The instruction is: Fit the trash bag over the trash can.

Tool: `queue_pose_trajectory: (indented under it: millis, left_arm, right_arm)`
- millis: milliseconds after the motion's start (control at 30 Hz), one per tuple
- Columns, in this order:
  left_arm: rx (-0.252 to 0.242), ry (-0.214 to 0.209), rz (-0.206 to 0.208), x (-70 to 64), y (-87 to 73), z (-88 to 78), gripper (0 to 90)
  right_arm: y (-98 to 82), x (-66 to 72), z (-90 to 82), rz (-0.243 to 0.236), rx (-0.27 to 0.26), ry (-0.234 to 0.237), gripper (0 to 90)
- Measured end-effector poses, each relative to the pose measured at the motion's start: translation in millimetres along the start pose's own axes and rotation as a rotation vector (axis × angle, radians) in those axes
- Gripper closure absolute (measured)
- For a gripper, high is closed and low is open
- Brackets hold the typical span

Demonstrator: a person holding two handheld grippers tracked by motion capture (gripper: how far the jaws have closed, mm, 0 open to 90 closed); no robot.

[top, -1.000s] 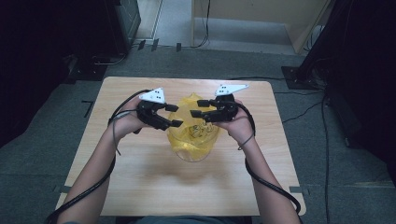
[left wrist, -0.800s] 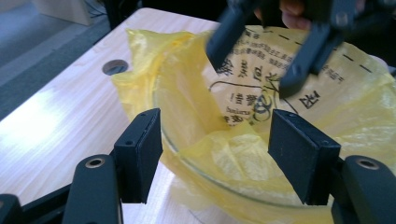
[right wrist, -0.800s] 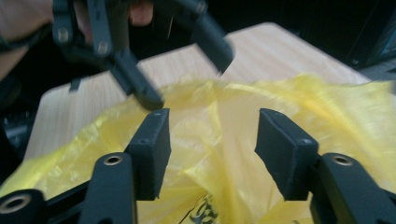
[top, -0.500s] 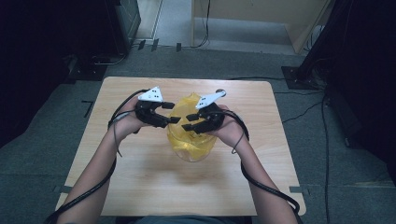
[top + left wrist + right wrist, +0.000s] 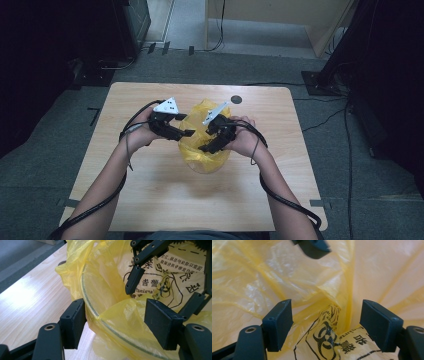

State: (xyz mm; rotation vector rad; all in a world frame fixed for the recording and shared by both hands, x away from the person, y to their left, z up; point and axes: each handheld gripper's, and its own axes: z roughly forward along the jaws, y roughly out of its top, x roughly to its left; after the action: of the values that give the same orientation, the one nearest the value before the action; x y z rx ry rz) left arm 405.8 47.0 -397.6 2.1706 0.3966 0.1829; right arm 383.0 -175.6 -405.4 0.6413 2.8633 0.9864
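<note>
A yellow plastic bag (image 5: pixel 197 152) printed with a black biohazard sign lines a clear round container (image 5: pixel 212 168) at the middle of the table. My left gripper (image 5: pixel 187 125) is open at the bag's left edge. In the left gripper view its jaws straddle the bag-covered rim (image 5: pixel 110 326), one outside and one inside. My right gripper (image 5: pixel 205 142) is open and dips into the bag from the right. In the right gripper view the printed plastic (image 5: pixel 324 337) lies between its open jaws, untouched. Each gripper view shows a jaw of the other gripper near its top.
The wooden table (image 5: pixel 150 200) has a small dark round hole (image 5: pixel 236 99) near its far edge. Grey carpet surrounds it, with cables and a black stand base (image 5: pixel 320 82) at the right and a pale cabinet (image 5: pixel 270 20) behind.
My right gripper has moved left and down, from above the bag's right edge into the bag. The left gripper has barely shifted at the left rim.
</note>
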Motion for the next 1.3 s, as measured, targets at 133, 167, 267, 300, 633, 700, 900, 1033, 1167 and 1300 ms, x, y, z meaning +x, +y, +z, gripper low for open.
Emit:
queue_pose_trajectory:
  millis: [133, 167, 267, 300, 633, 700, 900, 1033, 1167, 1300]
  left_arm:
    - [0.000, 0.007, -0.011, 0.2, -0.9, 2.9, 32.5]
    - [-0.002, 0.008, -0.017, 0.3, -1.1, 3.1, 32.5]
    - [-0.003, 0.006, -0.035, 0.7, -1.8, 3.7, 32.4]
    - [-0.003, 0.007, -0.042, 0.7, -1.9, 3.8, 32.2]
    - [-0.013, 0.035, -0.025, 2.2, -1.3, 3.6, 32.7]
    - [-0.029, 0.046, -0.022, 3.9, 2.0, 2.3, 33.4]
    - [-0.030, 0.066, -0.029, 7.3, 9.1, 6.6, 33.4]
    - [-0.015, 0.074, -0.031, 10.3, 12.6, 10.3, 32.9]
    - [0.020, 0.098, -0.025, 14.4, 15.3, 12.2, 32.7]
    - [0.068, 0.119, -0.014, 17.9, 14.5, 14.6, 34.8]
  right_arm:
    - [-1.0, -4.4, -1.0, 0.067, -0.024, -0.041, 32.3]
    - [-0.5, -4.5, -0.9, 0.058, -0.025, -0.063, 30.9]
    - [0.7, -2.8, -0.3, 0.035, -0.017, -0.100, 32.4]
    - [0.9, -2.6, -0.4, 0.021, -0.020, -0.119, 33.4]
    - [0.4, -7.7, -2.4, -0.024, -0.108, -0.154, 35.5]
    - [-1.4, -8.9, -2.7, -0.008, -0.138, -0.108, 35.8]
    - [3.9, -2.5, -1.2, -0.084, -0.142, -0.032, 35.3]
    - [5.6, 0.3, 1.1, -0.069, -0.126, 0.017, 36.8]
    - [4.3, -1.1, 1.2, -0.036, -0.129, 0.035, 39.0]
    - [1.5, -2.0, 0.9, 0.068, -0.138, 0.036, 38.6]
